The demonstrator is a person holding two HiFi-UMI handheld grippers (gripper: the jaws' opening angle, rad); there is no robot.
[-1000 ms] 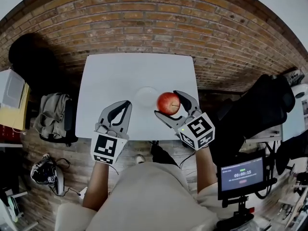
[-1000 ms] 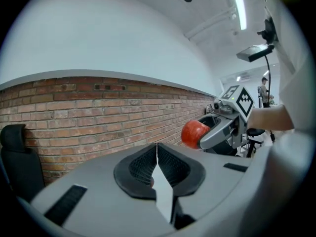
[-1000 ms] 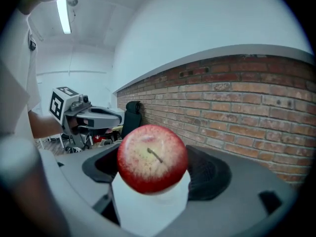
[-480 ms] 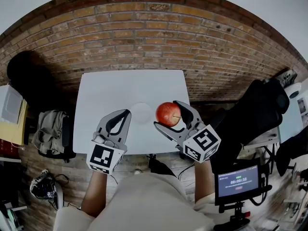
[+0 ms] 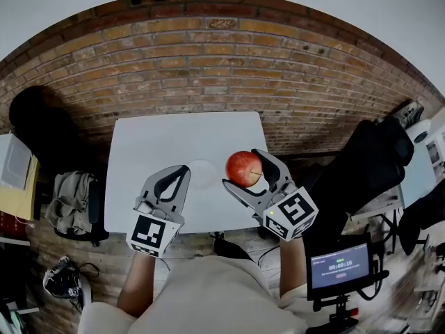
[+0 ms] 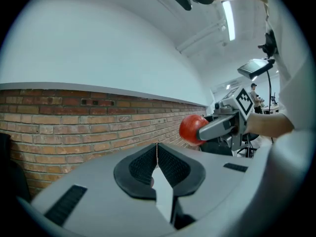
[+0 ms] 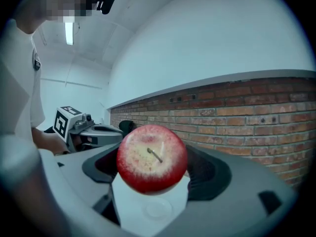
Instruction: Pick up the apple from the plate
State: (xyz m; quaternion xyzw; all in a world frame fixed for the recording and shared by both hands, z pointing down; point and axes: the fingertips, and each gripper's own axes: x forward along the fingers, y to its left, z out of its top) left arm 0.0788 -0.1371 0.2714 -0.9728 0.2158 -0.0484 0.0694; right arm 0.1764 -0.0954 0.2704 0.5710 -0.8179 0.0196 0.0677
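Note:
A red apple [image 5: 244, 168] hangs in the air above the right part of the white table [image 5: 153, 152], with my right gripper [image 5: 242, 167] shut on it, one jaw on either side. In the right gripper view the apple [image 7: 152, 158] fills the gap between the dark pads, stem toward the camera, and the small white plate [image 7: 156, 208] lies bare on the table far below. The plate [image 5: 201, 175] sits left of the apple in the head view. My left gripper [image 5: 183, 170] hovers at the table's front left, jaws shut on nothing [image 6: 157, 145].
A brick wall [image 5: 208, 61] stands behind the table. A dark bag [image 5: 42, 117] and a grey bundle [image 5: 73, 197] lie at the left. A black chair [image 5: 368, 165] and a small screen on a stand [image 5: 338, 264] are at the right.
Both grippers have risen a little. The apple has gone up with the right gripper, farther above the plate. The left gripper stays shut.

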